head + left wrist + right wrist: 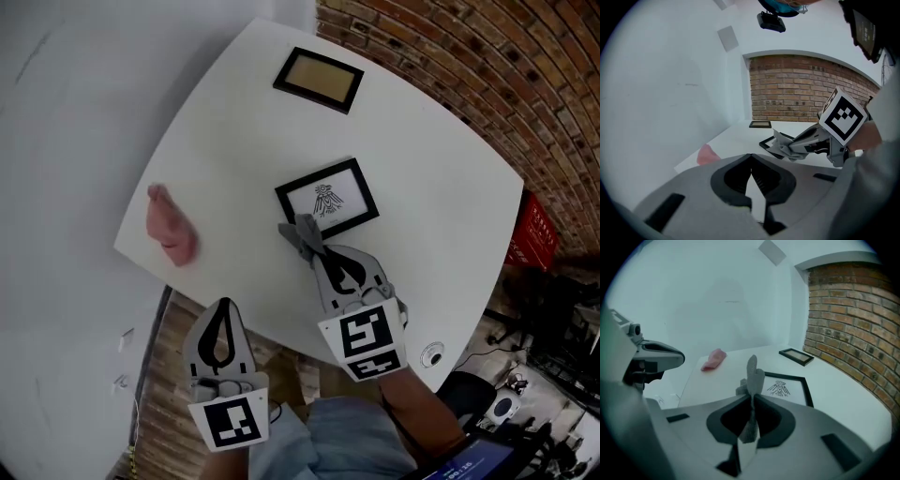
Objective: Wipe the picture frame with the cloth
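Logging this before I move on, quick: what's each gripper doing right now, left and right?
Left gripper: jaws shut, nothing between them.
Right gripper: jaws shut on the grey cloth.

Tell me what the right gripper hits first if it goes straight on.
The nearer frame: the right gripper, shut on the cloth, points at its near corner. The cloth would touch first; depth is unclear, so it may already be touching.

text: none legible | red panel [532, 234]: white print, too small to read
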